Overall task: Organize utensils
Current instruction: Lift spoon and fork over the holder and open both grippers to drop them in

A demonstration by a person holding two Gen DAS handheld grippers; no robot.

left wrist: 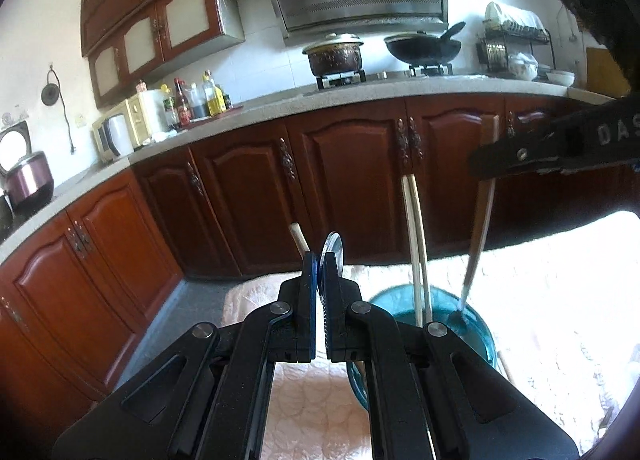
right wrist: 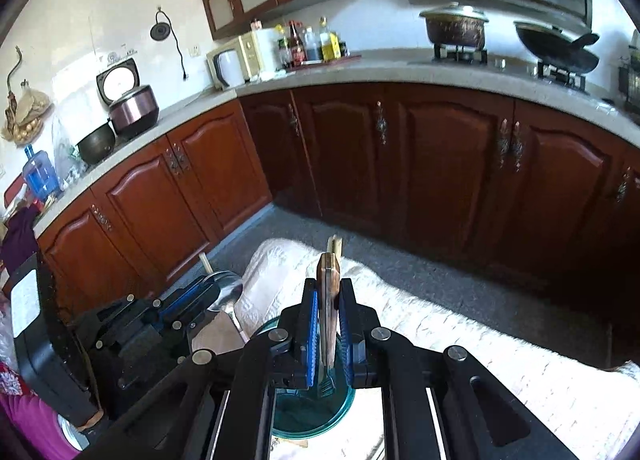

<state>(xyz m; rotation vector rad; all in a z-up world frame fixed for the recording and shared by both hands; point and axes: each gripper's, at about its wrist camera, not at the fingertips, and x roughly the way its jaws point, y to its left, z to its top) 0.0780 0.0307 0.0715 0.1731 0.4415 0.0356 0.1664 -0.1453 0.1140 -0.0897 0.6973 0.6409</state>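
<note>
Left gripper [left wrist: 320,260], 9 o'clock of the teal cup [left wrist: 486,344]: jaws clamped on the spoon [left wrist: 335,248]; keep it upright. Right gripper [right wrist: 328,300]: jaws narrow, holding a fork [right wrist: 327,382] over the cup, tines down. Lower it straight, clear of the chopsticks [left wrist: 416,219], before releasing.

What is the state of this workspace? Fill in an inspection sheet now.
Surface: pale quilted cloth covers the table.
Job's things: teal glass cup holds chopsticks; fork, tines down, over the cup; metal spoon.
Clutter: nothing seen on the cloth.
Grippers: left gripper shut on the spoon; right gripper shut on the fork's handle.
Cables: black cord hangs on the wall.
Surroundings: wooden cabinets, lidded pot and wok on the stove, bottles on the counter.
</note>
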